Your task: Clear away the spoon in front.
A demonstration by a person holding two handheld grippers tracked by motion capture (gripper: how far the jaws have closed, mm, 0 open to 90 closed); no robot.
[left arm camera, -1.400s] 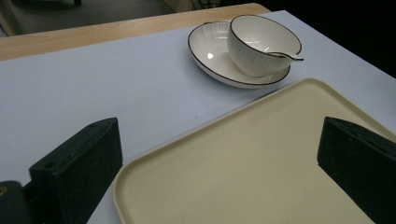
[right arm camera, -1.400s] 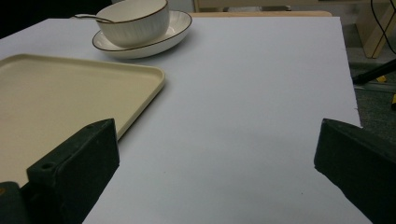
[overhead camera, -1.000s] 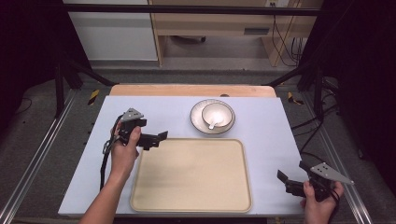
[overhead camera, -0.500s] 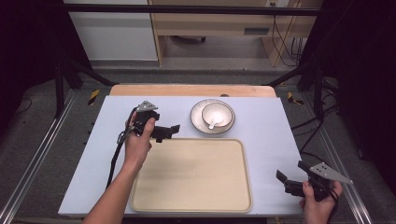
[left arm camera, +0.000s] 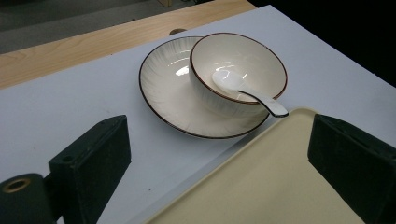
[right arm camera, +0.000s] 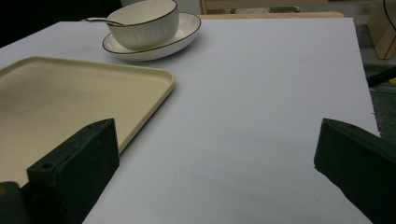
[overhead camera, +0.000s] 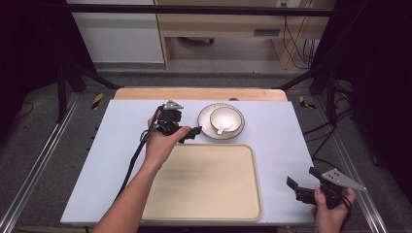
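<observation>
Reaching with my left hand-held gripper (overhead camera: pixel 193 132), jaws spread and empty, I am nearing the bowl (overhead camera: pixel 225 119) on its plate (overhead camera: pixel 206 127); the tray (overhead camera: pixel 204 194) is lying bare; my right hand-held gripper (overhead camera: pixel 293 185) is waiting, spread.

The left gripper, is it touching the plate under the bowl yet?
Apart. In the left gripper view, the left gripper has its jaws spread wide, and bare table lies between them and the plate.

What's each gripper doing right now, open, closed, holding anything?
Left gripper: open, empty, beside the plate.
Right gripper: open, empty, near the table's right corner.
</observation>
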